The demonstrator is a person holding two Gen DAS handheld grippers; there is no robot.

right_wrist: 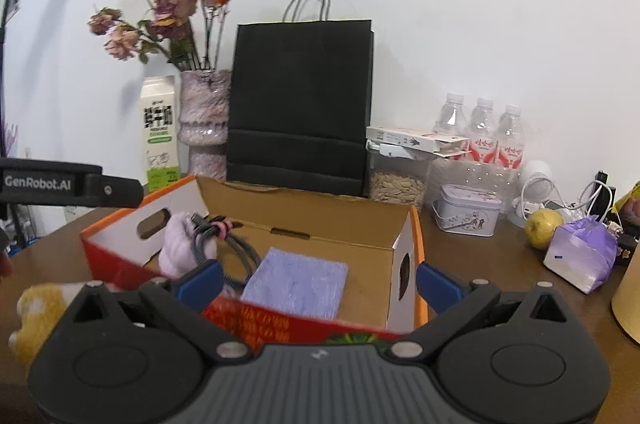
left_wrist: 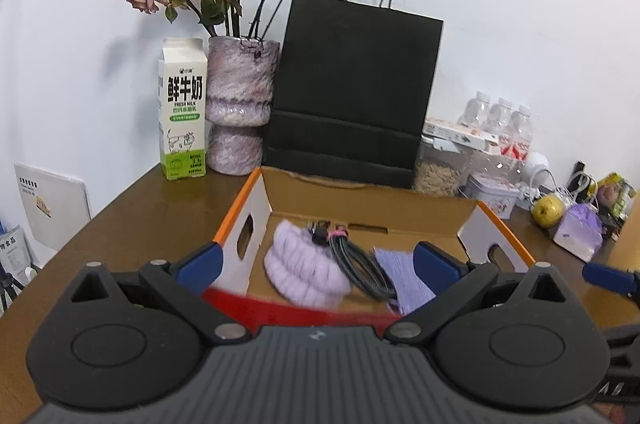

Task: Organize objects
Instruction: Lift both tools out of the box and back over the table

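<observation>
Box: cardboard box [right_wrist: 304,224] stood open on the bench [left_wrist: 132,224], holding the task's things.
Scrunchie: lilac plush scrunchie [left_wrist: 304,272] at box left; judged light, soft; pinch anywhere.
Cable: coiled cable [left_wrist: 360,264] beside it; springy, best taken at its tie.
Cloth: purple cloth [right_wrist: 296,282] flat on the floor; limp, take an edge.
Left gripper [left_wrist: 316,264]: fingers wide apart, empty.
Right gripper [right_wrist: 318,280]: fingers wide apart, empty.
Obscured: yellow plush [right_wrist: 38,308] cut off by the right gripper body; box front hidden.
</observation>
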